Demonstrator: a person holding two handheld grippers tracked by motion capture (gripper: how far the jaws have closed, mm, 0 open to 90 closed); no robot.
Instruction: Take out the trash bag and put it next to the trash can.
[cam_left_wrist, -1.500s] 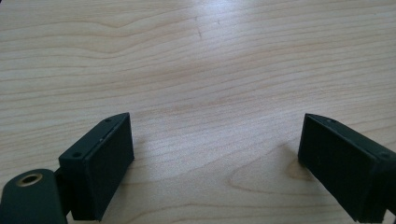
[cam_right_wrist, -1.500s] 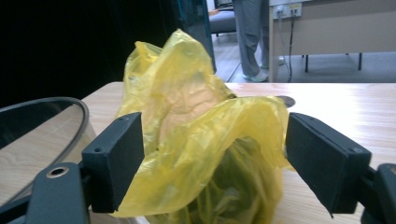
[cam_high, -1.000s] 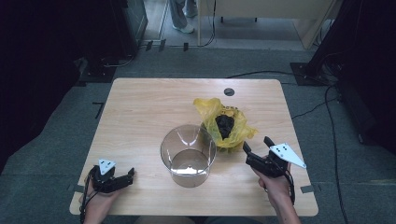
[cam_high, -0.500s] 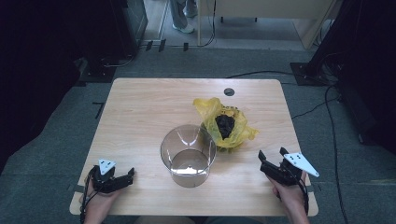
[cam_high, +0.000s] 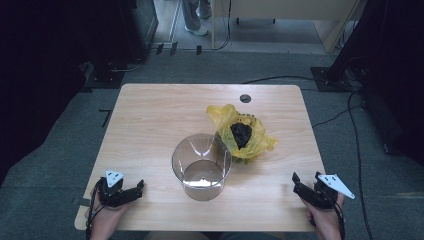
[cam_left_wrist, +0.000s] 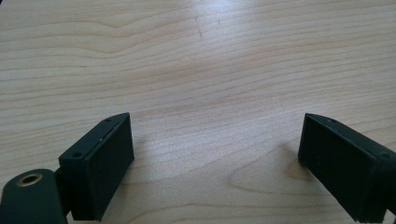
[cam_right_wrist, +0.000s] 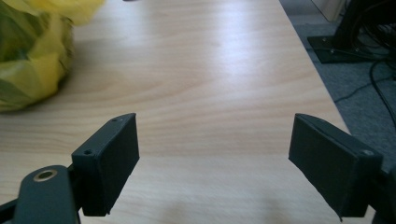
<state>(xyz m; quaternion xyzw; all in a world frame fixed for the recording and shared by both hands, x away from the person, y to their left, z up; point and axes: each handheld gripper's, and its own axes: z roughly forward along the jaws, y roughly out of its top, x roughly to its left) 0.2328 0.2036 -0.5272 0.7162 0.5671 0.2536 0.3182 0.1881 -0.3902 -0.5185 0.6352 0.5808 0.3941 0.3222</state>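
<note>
Left tool and right tool rest released and empty at the near counter corners; clear container stands centrally, touching the yellow bag

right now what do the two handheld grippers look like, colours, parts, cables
Both are black two-jaw tools with flat rectangular pads. The left gripper and right gripper each carry a pale grey three-cornered plate on top, and a thin dark cable trails back along each wrist. Up close, the left gripper's pads look matte black, with a brass-ringed hole at the lower left. No sleeves show.
</note>
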